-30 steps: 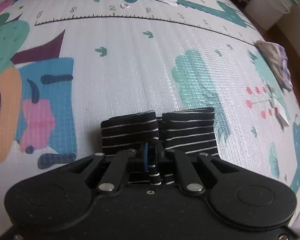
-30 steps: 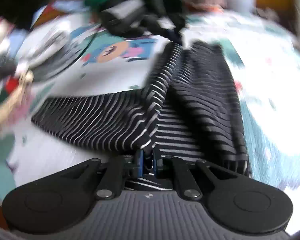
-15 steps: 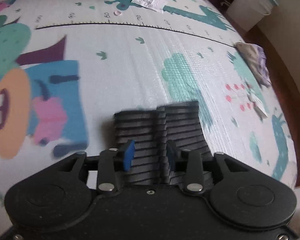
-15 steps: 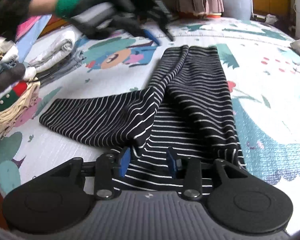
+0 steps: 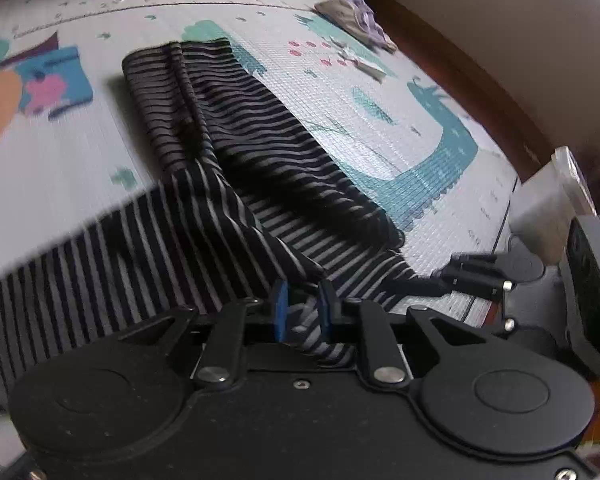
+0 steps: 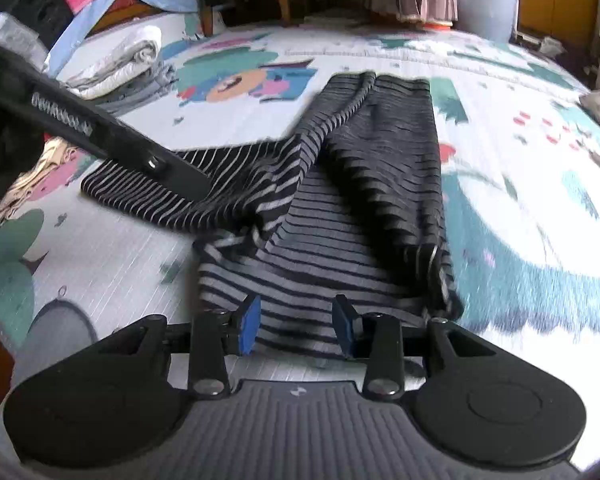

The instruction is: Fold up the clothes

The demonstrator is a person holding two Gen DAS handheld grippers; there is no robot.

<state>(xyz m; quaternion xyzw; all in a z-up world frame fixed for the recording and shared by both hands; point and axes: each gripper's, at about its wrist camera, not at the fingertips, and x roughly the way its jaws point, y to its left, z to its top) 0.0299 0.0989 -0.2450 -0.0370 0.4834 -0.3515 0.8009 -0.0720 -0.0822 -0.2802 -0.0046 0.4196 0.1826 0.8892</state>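
A black top with thin white stripes (image 6: pixel 340 216) is spread flat on a colourful play mat (image 6: pixel 520 208). Its long side runs away from the right gripper (image 6: pixel 296 326), with the far end narrow and folded in. One sleeve (image 6: pixel 188 188) is stretched out sideways to the left. The blue pads of the right gripper are held wide apart over the near hem, and nothing is gripped. The left gripper (image 5: pixel 302 314) is seen with its pads partly apart, and a bunch of the striped cloth lies between them. A pile of folded clothes (image 6: pixel 120 64) is seen far left on the mat.
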